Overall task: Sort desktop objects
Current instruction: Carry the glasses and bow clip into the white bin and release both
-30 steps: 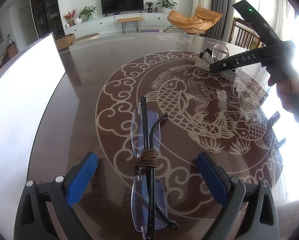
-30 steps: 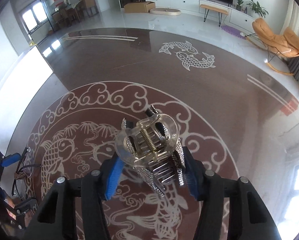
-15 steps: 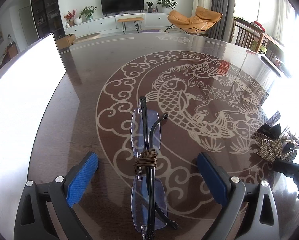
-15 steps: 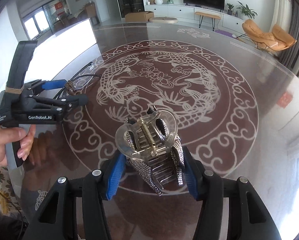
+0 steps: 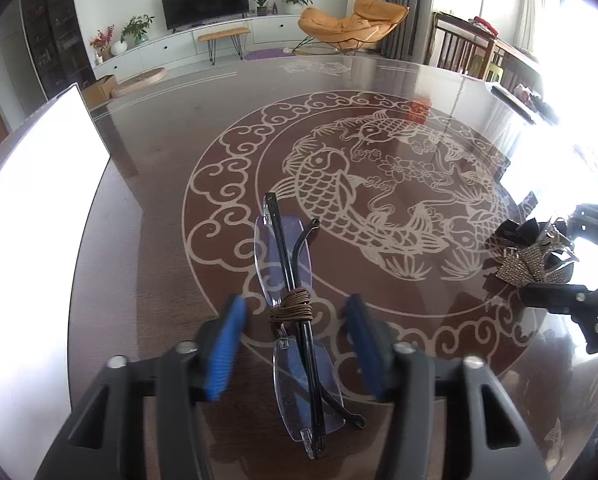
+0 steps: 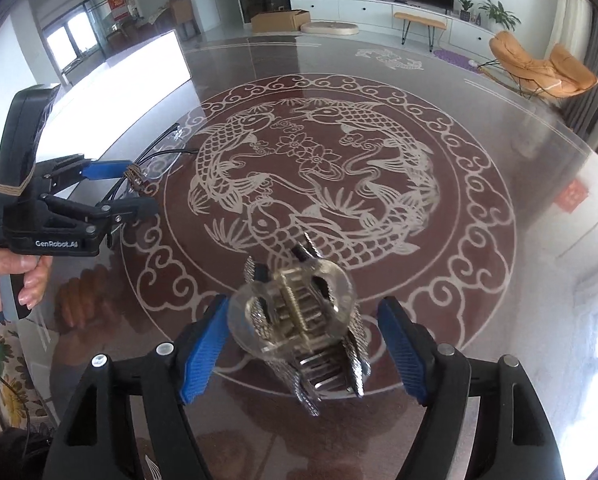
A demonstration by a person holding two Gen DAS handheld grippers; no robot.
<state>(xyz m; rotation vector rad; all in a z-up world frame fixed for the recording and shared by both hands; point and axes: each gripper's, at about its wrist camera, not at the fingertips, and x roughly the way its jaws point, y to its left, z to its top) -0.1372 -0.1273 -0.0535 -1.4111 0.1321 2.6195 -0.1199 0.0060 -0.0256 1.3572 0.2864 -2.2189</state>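
Folded rimless glasses (image 5: 295, 312) with a brown cord wound round the middle lie on the dark table between the blue pads of my left gripper (image 5: 295, 340). The jaws stand apart on both sides of the glasses without touching them. A clear hair claw clip with rhinestone trim (image 6: 303, 328) lies blurred between the spread pads of my right gripper (image 6: 303, 344), which is open. The clip also shows at the right of the left wrist view (image 5: 535, 256), and the glasses show at the left of the right wrist view (image 6: 155, 168).
The round glass-topped table (image 6: 499, 168) has a fish pattern in its middle. A bright white panel (image 5: 31, 216) lies along its left side. A hand (image 6: 3, 280) holds the left gripper. Chairs and a living room lie beyond.
My right gripper has opened and the hair clip has dropped free between its pads. My left gripper's jaws have narrowed around the glasses.
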